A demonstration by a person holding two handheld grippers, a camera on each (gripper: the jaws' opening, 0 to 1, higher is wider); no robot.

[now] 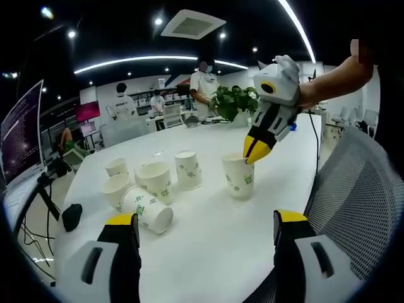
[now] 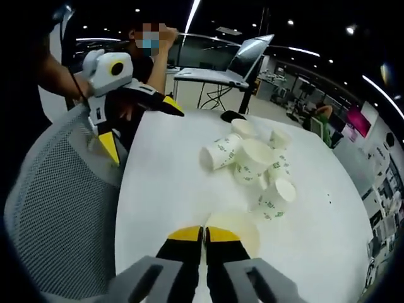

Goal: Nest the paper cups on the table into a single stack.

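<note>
Upright paper cup (image 1: 239, 176) on the white surface (image 1: 214, 240), its rim pinched between the closed jaws of the right gripper (image 1: 254, 150), beside a cluster of loose cups (image 1: 146, 186); left gripper (image 1: 208, 237) jaws wide, empty.

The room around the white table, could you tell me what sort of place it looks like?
Most likely an open-plan office or lab. An open laptop sits on a stand beyond the white table, a mesh office chair stands beside it, and a monitor glows at one side, with people at desks farther back.
</note>
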